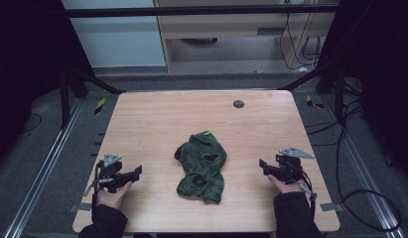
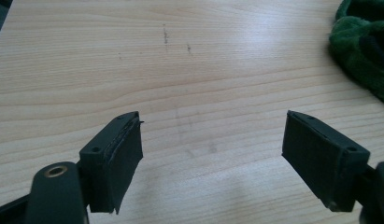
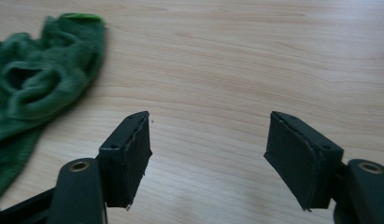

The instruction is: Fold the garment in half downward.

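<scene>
Left gripper [image 1: 137, 172] is seen at the left side of the wooden table [image 1: 157, 114], held just above the surface, jaws spread wide with nothing between them; in the left gripper view bare wood lies between the pads [image 2: 126, 154].

A crumpled green garment [image 1: 201, 166] lies at the middle of the table, towards the near edge, well apart from both grippers. It is bunched, with several dark folds or openings, and a bright green tag [image 1: 207, 132] shows at its far end. In the left gripper view its edge [image 2: 362, 51] is seen at upper right; in the right gripper view it [image 3: 40, 88] lies at upper left.

Right gripper [image 1: 261, 164] is seen at the right side, facing the garment, jaws likewise wide apart and empty.

A small dark disc [image 1: 238, 103] is set in the table near the far edge.

Step judged: start of handling, garment untouched. The next move is judged to call for both grippers to be brought inward to the cloth's edges, lowered to the surface, and closed on a single layer each, not on a bunched fold.
</scene>
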A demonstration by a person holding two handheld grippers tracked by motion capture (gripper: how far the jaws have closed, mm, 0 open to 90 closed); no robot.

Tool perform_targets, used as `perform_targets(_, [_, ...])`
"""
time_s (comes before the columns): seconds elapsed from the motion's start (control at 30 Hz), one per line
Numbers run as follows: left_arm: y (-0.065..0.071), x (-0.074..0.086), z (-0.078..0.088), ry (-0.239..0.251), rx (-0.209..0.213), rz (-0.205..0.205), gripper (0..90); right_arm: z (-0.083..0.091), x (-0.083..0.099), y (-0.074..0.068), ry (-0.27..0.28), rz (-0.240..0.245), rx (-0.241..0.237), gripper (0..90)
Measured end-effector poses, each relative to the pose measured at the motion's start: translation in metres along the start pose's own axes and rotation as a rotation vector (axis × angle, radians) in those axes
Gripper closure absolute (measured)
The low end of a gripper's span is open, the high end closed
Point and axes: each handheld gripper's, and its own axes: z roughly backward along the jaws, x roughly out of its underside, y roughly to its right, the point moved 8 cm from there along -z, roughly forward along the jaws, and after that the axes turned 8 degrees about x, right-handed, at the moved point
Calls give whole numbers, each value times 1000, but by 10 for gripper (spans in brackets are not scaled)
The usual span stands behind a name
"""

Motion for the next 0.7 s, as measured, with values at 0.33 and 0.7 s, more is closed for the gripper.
perform_targets(0.33, [18,-3,-2,-11,76,-22,218,3,-4,-24,-1,59,-70,346])
perform_targets(0.7, [23,-17,2,3,108,-36,265,5,-20,-32,18,83,-93,379])
